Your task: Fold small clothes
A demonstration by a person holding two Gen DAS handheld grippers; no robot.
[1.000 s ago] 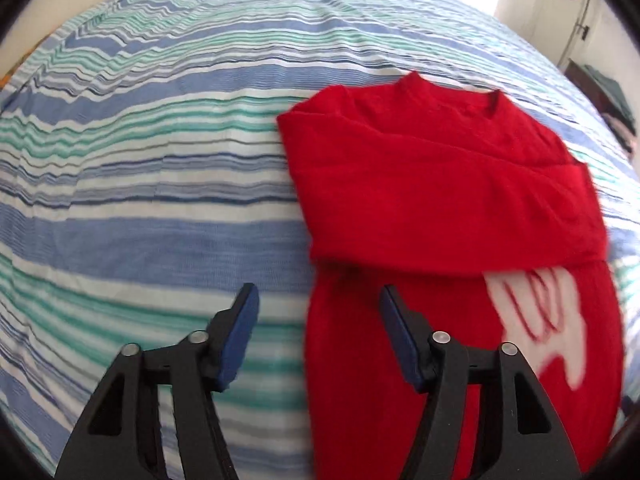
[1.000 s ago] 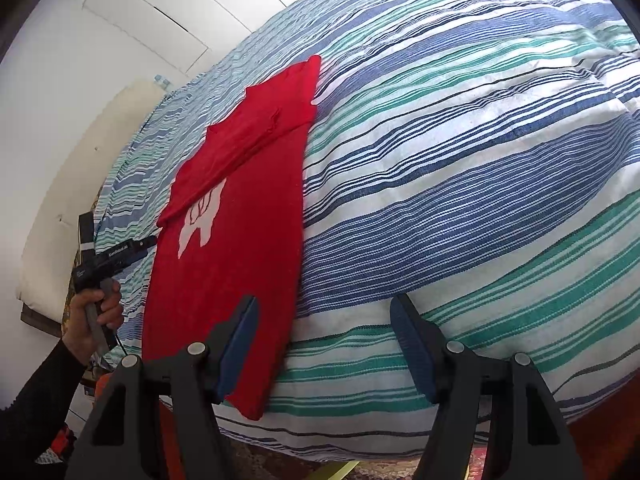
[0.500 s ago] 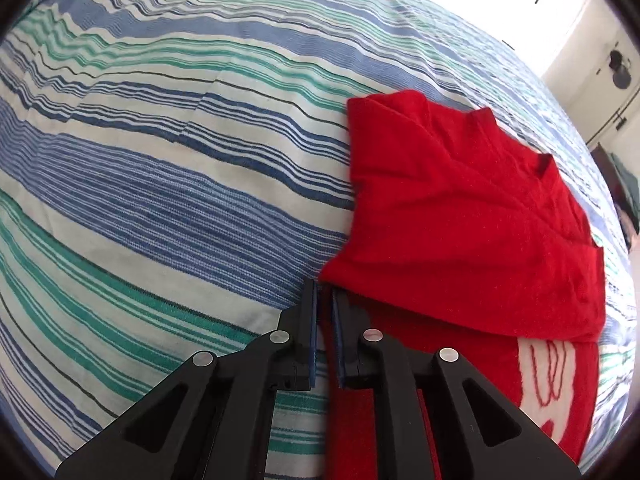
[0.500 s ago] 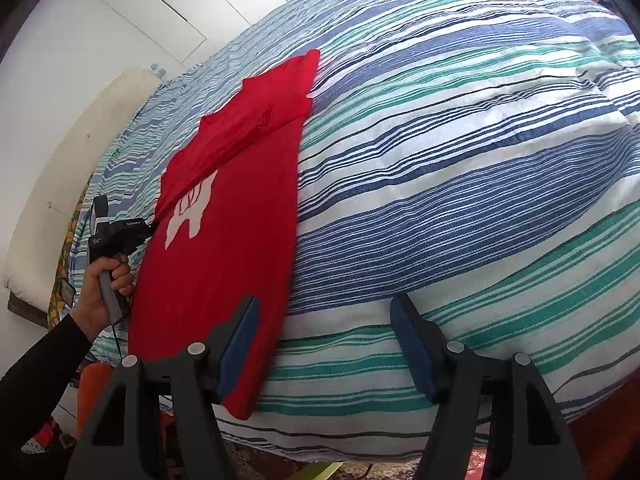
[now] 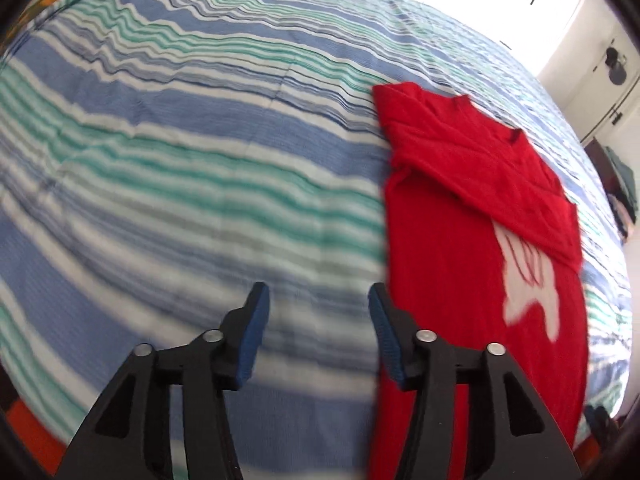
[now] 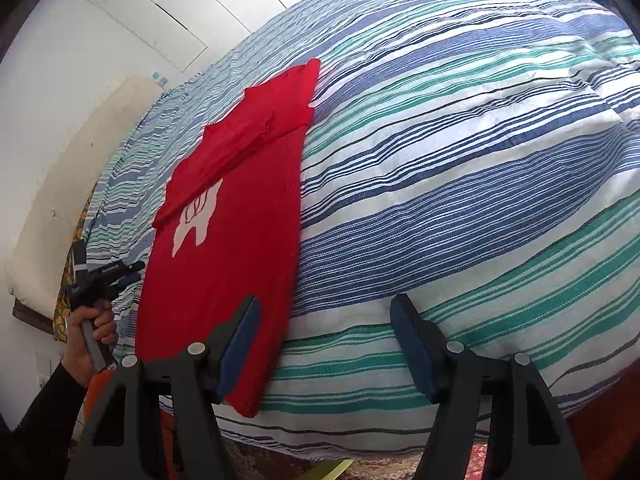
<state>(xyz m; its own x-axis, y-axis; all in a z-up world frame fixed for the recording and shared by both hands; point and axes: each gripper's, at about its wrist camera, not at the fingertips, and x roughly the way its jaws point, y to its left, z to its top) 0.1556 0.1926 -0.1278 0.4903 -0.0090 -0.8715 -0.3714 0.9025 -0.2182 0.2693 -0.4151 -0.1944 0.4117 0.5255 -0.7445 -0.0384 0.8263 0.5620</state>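
While the red knitted sweater with a white motif (image 5: 460, 264) lies flat on the blue-and-green striped bedspread (image 5: 180, 168), its long axis running away from both grippers, the left gripper (image 5: 316, 320), jaws just reopened and empty, hangs beside its near long edge; the right gripper (image 6: 324, 344), released, sits near the hem.

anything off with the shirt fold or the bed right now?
Slightly. The red shirt hangs its lower hem over the edge of the striped bedspread, and the folded-in sleeve lies slanted, partly covering the white print. No damage or spill shows. Neither gripper holds anything.
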